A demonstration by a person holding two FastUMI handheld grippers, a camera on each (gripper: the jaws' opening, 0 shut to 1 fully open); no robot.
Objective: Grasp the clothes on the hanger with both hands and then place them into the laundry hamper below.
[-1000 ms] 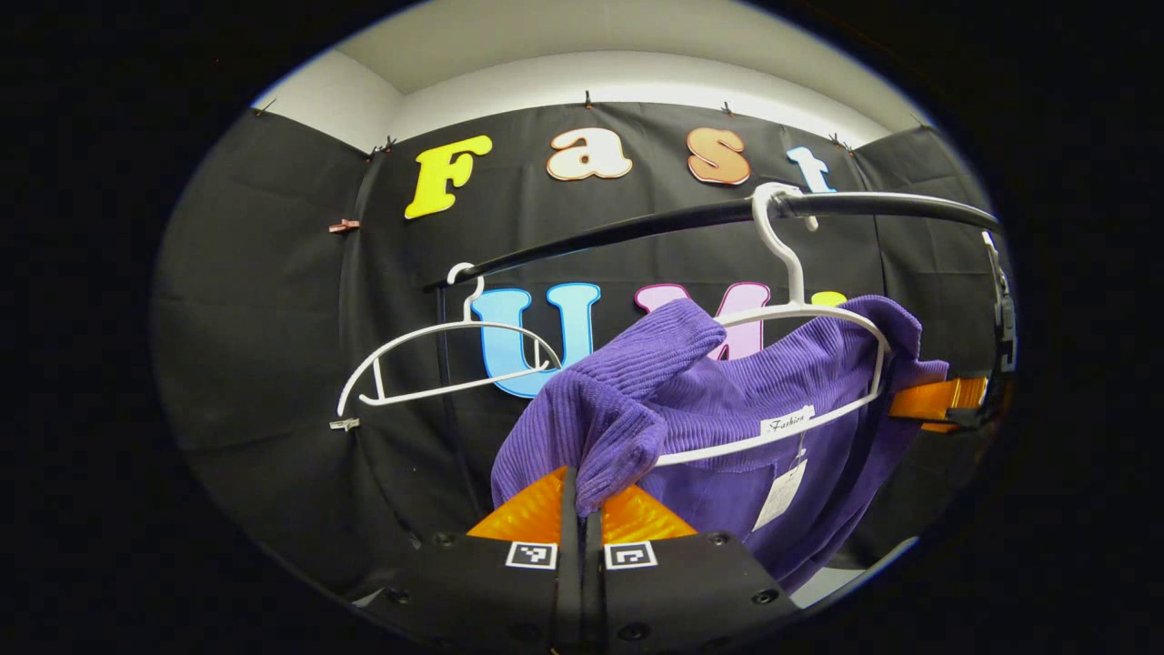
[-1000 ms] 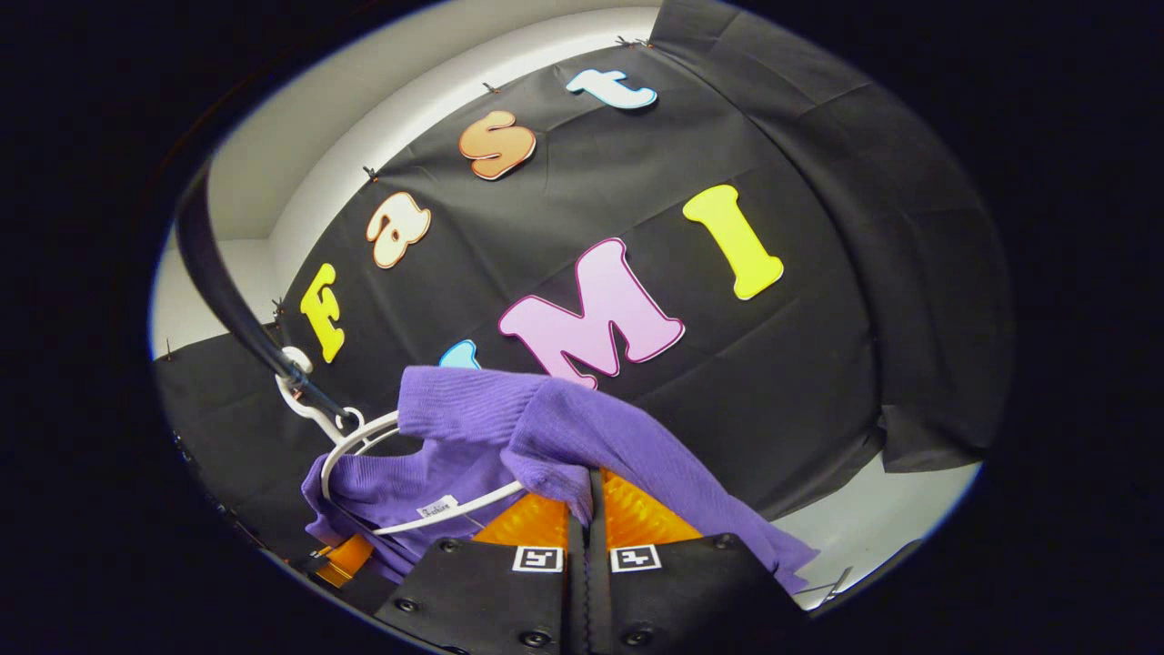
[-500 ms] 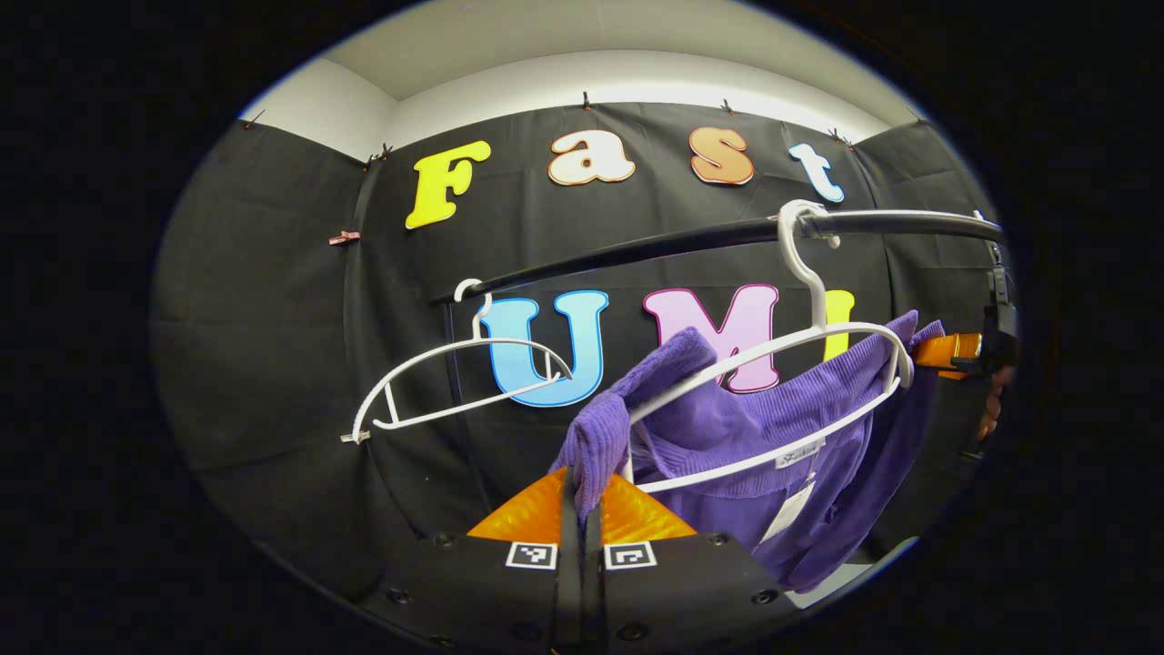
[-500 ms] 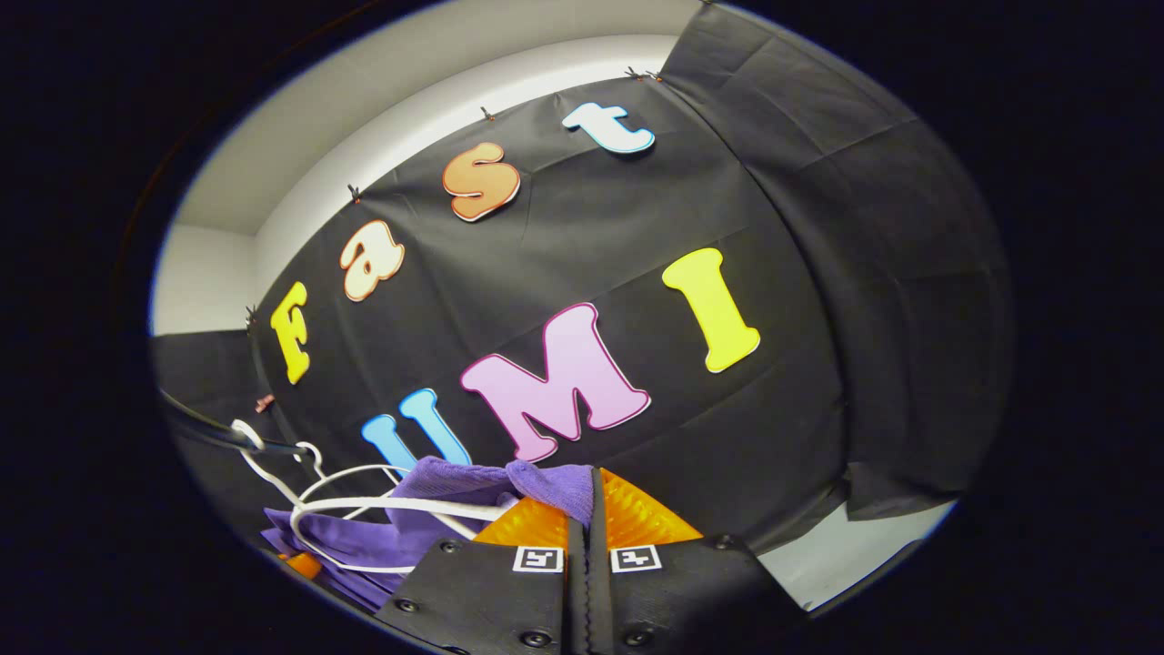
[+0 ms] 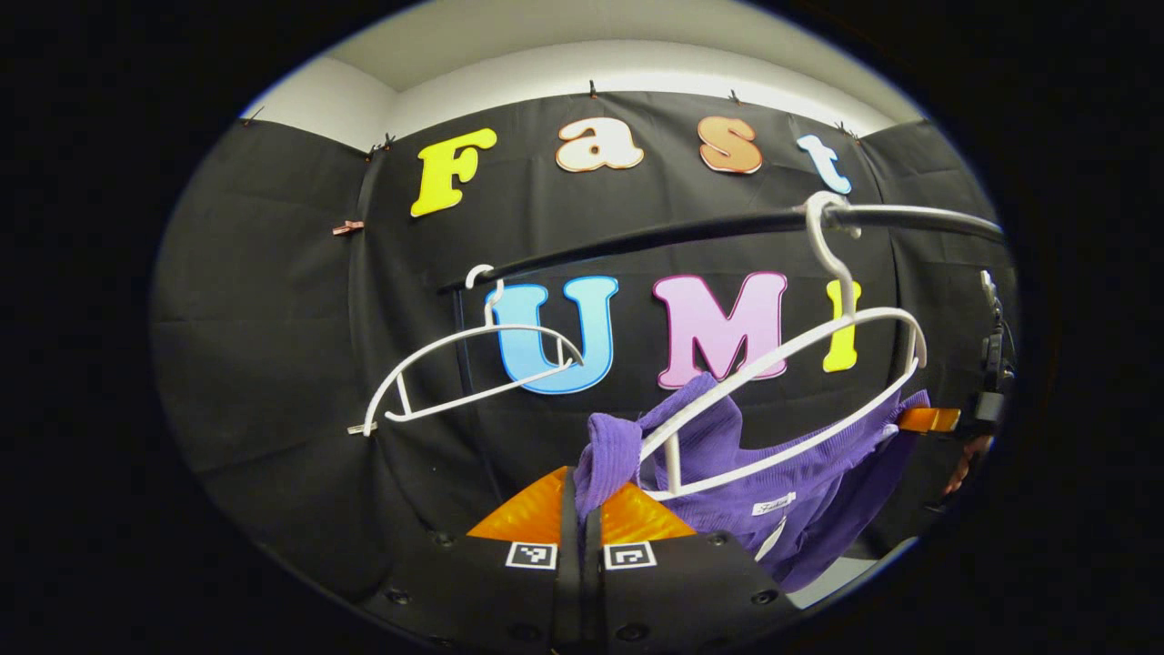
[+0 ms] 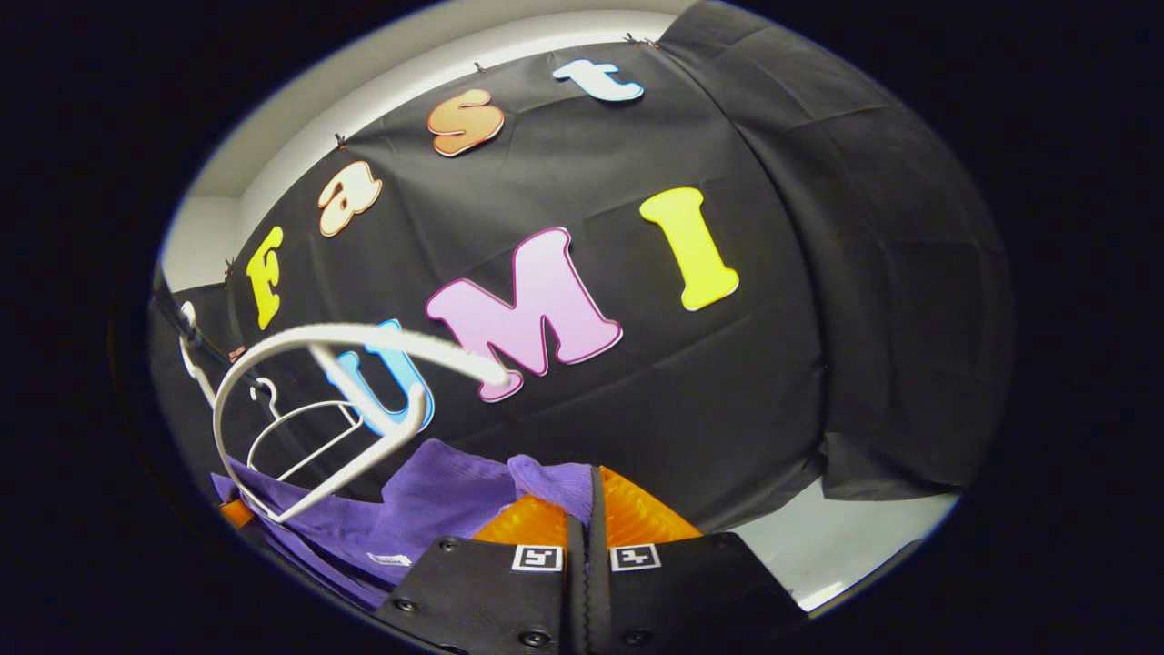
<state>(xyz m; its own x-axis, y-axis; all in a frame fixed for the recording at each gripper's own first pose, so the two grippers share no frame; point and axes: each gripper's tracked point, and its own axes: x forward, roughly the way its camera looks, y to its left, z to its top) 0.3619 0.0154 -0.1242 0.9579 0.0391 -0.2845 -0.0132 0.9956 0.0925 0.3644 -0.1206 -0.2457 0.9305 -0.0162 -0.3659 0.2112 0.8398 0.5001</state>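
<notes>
A purple ribbed sweater (image 5: 782, 468) sags below a tilted white hanger (image 5: 791, 364) that hooks on the black rail (image 5: 655, 238). The sweater has slid off the hanger's shoulders; the hanger's lower bar still crosses in front of it. My left gripper (image 5: 582, 487) is shut on the sweater's left shoulder. My right gripper (image 6: 591, 487) is shut on the other shoulder of the purple sweater (image 6: 427, 509), with the white hanger (image 6: 318, 400) up and to its left. In the left gripper view the right gripper (image 5: 937, 420) appears at the far right, held by a hand.
A second, bare white hanger (image 5: 464, 373) hangs further left on the rail, and the same bare hanger (image 6: 291, 428) appears small in the right gripper view. Black cloth wall stands behind. A strip of pale floor (image 6: 846, 546) lies low on the right.
Both grippers have pulled the sweater's shoulders down off the hanger. The hanger has come bare on top and tilted, swinging right on the rail. Both grippers stayed shut on the fabric.
</notes>
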